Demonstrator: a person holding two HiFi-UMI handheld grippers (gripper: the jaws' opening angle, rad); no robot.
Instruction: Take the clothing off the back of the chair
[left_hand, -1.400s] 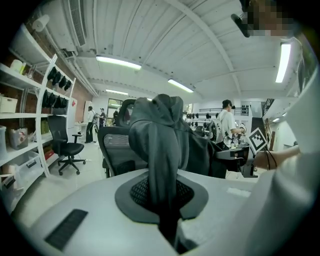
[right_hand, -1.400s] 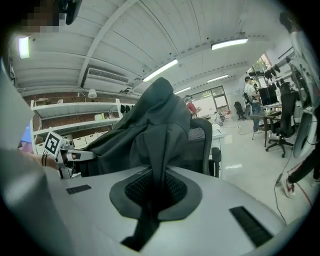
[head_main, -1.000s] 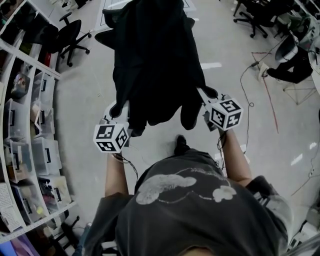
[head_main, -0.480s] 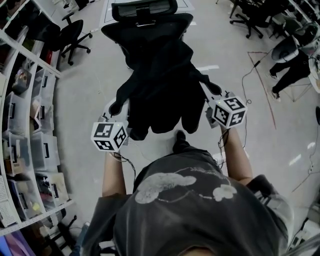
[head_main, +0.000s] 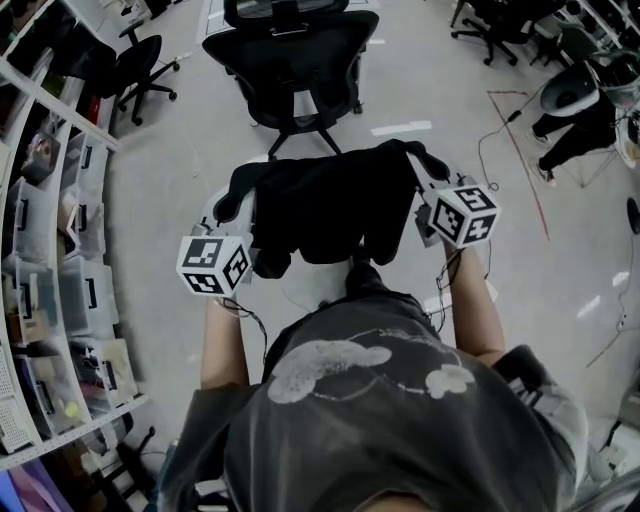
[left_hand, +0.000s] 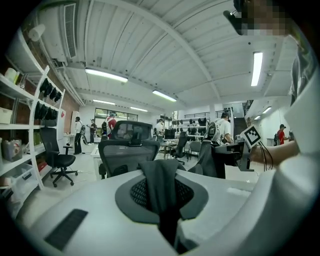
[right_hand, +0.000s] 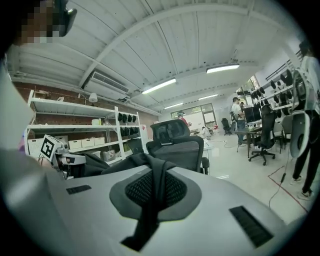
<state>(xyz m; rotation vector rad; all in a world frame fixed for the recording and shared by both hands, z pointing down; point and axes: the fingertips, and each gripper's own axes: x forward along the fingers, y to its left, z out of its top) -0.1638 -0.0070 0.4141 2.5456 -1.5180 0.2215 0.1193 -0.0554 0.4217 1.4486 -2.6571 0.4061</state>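
Garment: black clothing (head_main: 330, 205), held up and stretched sideways between the two grippers, sagging in folds just ahead of the person's chest; clear of the chair, not touching it.
Left gripper (left_hand: 161, 190): jaws closed tight on a pinched fold of the black fabric at the garment's left end; marker cube (head_main: 213, 265) turned upward.
Right gripper (right_hand: 152, 187): jaws closed tight on a fold of the same fabric at the right end; marker cube (head_main: 466, 213) turned upward.
Chair: black mesh-back office chair (head_main: 290, 45) with headrest, upright on the floor beyond the garment, back uncovered, well apart from the cloth.
Shelving: white racks (head_main: 60, 250) along the left side, stocked with clear storage bins.
Floor: pale grey (head_main: 170, 190), with a short white tape mark (head_main: 400, 128) beside the chair.
Surroundings: another office chair (head_main: 140, 65) near the racks; people standing at desks (left_hand: 222, 130) far off in the left gripper view.
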